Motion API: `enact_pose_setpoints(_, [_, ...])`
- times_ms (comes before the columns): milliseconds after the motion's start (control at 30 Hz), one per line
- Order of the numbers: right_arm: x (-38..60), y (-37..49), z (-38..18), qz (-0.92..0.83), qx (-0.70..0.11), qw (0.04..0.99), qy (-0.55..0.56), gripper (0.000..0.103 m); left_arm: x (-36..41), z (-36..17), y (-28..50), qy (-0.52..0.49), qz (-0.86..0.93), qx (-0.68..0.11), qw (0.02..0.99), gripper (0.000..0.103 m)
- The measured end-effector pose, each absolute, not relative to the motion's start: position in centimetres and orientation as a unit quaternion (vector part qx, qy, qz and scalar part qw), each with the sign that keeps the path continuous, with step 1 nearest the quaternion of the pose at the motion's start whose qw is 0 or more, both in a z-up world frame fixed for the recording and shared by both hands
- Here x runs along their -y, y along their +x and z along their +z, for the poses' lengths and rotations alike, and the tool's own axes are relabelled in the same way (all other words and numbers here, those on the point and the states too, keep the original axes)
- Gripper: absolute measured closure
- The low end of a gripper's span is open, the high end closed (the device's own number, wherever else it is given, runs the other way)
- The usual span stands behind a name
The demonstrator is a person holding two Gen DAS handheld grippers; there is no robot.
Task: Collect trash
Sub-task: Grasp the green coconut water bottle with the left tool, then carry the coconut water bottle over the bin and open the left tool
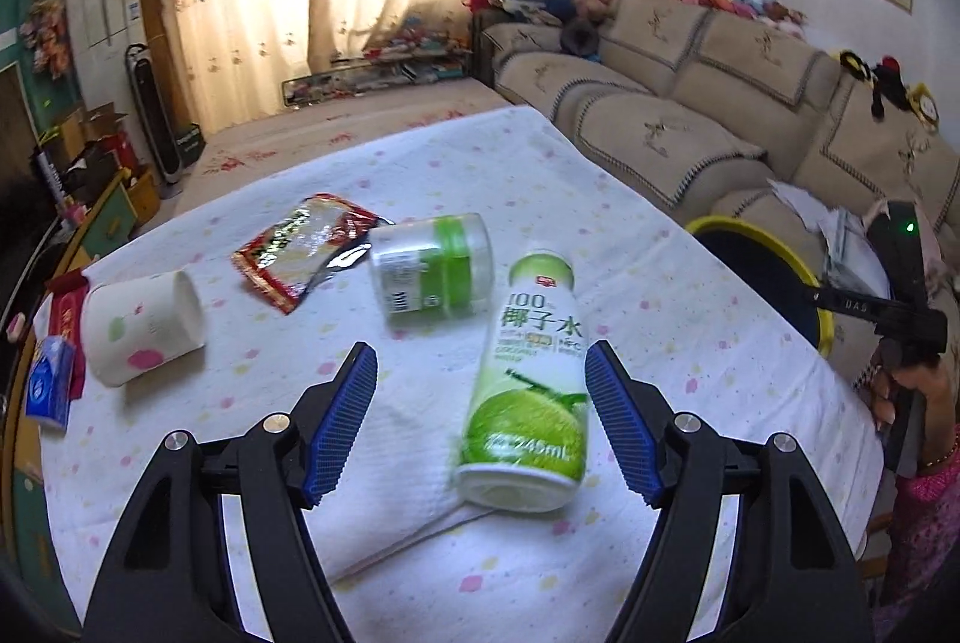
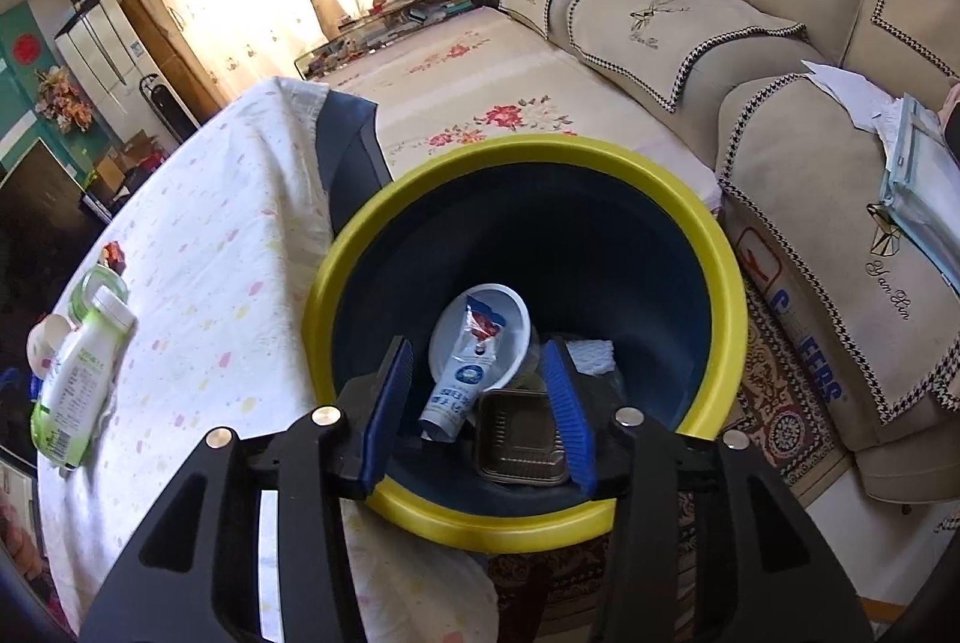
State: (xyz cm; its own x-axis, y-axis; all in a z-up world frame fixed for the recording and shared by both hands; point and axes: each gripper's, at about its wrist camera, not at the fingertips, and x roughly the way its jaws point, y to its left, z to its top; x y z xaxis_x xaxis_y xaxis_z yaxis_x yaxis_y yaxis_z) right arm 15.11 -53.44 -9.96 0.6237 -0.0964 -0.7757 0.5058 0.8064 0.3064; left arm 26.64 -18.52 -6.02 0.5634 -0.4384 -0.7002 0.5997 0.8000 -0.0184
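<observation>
Left wrist view: the left gripper (image 1: 480, 421) is held with its blue pads spread wide and nothing between them in contact. A coconut water bottle (image 1: 528, 385) lies on its side on the tabletop (image 1: 690, 319), its base toward the camera and its cap end pointing away. The long axis is thus set roughly along the fingers, and the bottle sits off-centre in the gap — close to the right-hand pad, well clear of the other. A sideways shift would be needed, it is judged, before a clean closure across the bottle's width.

Further off lie a clear jar with a green band (image 1: 432, 271), a crumpled snack wrapper (image 1: 306, 247) and a paper cup (image 1: 141, 325) tipped over.

Right wrist view: the right gripper (image 2: 480, 403) is also apart and empty, poised over the yellow-rimmed trash bin (image 2: 522, 523) beside the tabletop. A tube (image 2: 462, 379), a white bowl (image 2: 510, 319) and a brown tray (image 2: 522, 439) already lie inside. The left gripper is by far the nearer to the bottle.
</observation>
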Motion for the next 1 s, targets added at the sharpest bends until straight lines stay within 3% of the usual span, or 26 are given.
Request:
enact_pose_setpoints(500, [53.1, 15.5, -10.2, -0.168, -0.408, 0.86, 0.257, 0.056, 23.5, -9.4, 28.4, 0.153, -0.31, -0.419, 0.839, 0.032])
enact_pose_setpoints(600, [53.1, 15.5, -10.3, -0.167, -0.409, 0.859, 0.259, 0.056, 23.8, -9.7, 28.6, 0.159, -0.308, -0.422, 0.838, 0.035])
enact_pose_setpoints(733, [53.4, 15.5, -10.4, -0.167, -0.411, 0.856, 0.265, 0.056, 24.0, -10.2, 29.1, 0.165, -0.303, -0.428, 0.835, 0.051])
enact_pose_setpoints(1000, [53.3, 15.6, -10.5, -0.167, -0.413, 0.856, 0.262, 0.056, 23.3, -8.6, 28.0, 0.152, -0.298, -0.416, 0.846, 0.051])
